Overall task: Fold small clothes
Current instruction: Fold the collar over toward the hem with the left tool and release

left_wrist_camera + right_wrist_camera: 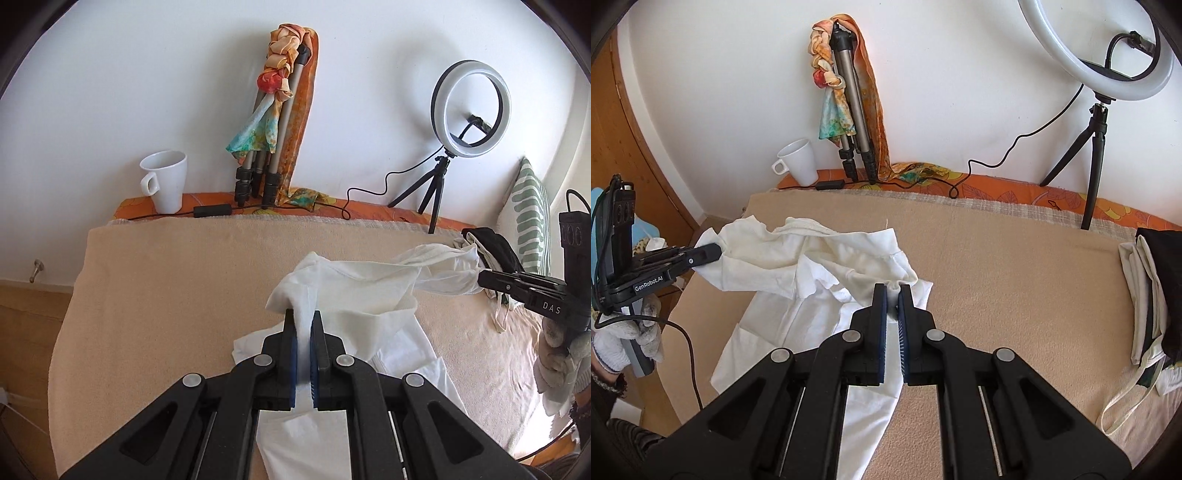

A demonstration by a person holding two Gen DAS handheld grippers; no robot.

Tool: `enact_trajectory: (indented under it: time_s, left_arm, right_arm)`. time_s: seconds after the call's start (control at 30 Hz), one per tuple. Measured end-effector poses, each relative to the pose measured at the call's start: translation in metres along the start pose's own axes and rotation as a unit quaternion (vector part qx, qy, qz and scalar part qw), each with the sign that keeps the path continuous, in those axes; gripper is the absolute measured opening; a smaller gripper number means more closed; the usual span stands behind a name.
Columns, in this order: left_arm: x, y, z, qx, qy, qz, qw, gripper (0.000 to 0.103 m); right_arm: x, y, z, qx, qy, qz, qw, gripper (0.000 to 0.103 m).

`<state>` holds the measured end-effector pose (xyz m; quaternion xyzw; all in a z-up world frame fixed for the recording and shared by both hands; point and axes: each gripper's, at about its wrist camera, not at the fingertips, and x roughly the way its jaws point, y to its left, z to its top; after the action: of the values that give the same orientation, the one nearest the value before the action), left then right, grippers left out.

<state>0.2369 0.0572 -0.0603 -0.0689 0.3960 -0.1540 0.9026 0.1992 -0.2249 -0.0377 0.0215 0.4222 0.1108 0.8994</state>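
Two tools pinch one white shirt
The left tool (303, 316) and right tool (892, 291) each squeeze the white shirt (827, 266) (it hangs between them) above the tan blanket (1015, 258).

The white garment (820, 258) is seen as thin, matt woven cloth, creased, over a beige blanket (1015, 258) of soft, napped fabric. The grippers are made of matt black plastic with dull metal rivets; the mug (166, 181) looks glossy, glazed ceramic
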Motion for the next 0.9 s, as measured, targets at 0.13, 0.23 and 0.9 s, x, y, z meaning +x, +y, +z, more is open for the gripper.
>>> enact_trajectory:
  time_s: [0.13,0.23,0.9]
  left_arm:
    - [-0.008,-0.006,-0.032,0.013,0.016,0.011,0.9997,0.002]
    - [-0.013,-0.010,-0.052,0.030,0.020,0.024,0.9991,0.002]
    - [-0.080,0.032,-0.140,-0.034,0.021,0.028,0.9988,0.020]
  right_arm:
    - [-0.012,0.009,-0.038,-0.011,0.013,-0.005,1.000,0.007]
    - [-0.018,0.016,-0.064,-0.020,0.023,-0.010,0.999,0.007]
    - [-0.064,0.029,-0.157,-0.032,0.024,0.008,0.999,0.008]
